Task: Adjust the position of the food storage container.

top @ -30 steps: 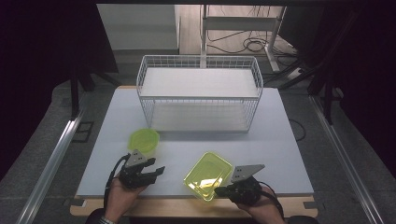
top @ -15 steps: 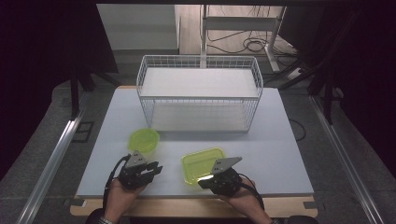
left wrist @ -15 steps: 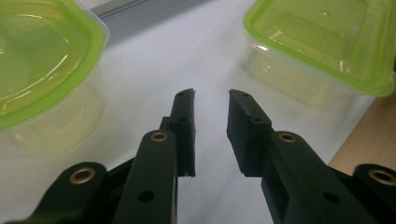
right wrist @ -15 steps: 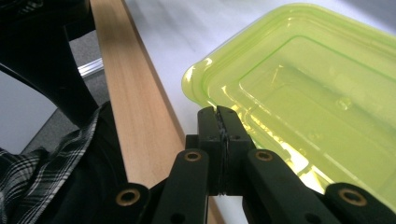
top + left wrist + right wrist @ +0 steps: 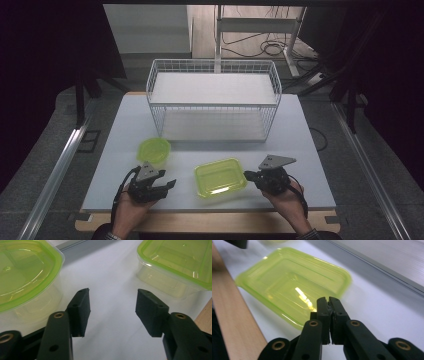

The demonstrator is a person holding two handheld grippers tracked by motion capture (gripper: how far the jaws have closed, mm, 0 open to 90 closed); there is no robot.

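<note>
1. Scene: a white table (image 5: 310, 150) bears a white wire basket (image 5: 214, 100) at its far half and two lime-green lidded plastic containers in the near half.

2. The rectangular container (image 5: 220, 178) lies flat near the front edge, between the two hands, lid up. The smaller round container (image 5: 154, 150) sits further left, just beyond the left gripper.

3. Right gripper (image 5: 248, 175): jaws pressed together with nothing between them, as its own view shows (image 5: 328, 301). Its tip sits just beside the rectangular container's right edge; contact cannot be told from the high view. A second ago this container was tilted up on this gripper; now it rests on the table and the gripper has drawn off to the right.

4. Left gripper (image 5: 171, 184): jaws spread and empty, having just been opening, only bare table between the pads (image 5: 113, 308). In its view the round container (image 5: 22, 277) lies to the left and the rectangular container (image 5: 180, 267) to the right, neither touched.

5. Step in hand, as judged: the rectangular container has just been set down and let go; neither container is in the basket yet.

6. Next move likely calls for a fresh grip: spread the right jaws, or bring the already spread left jaws over a rim, pinch the lid edge squarely, then lift clear over the basket's wire wall.
</note>
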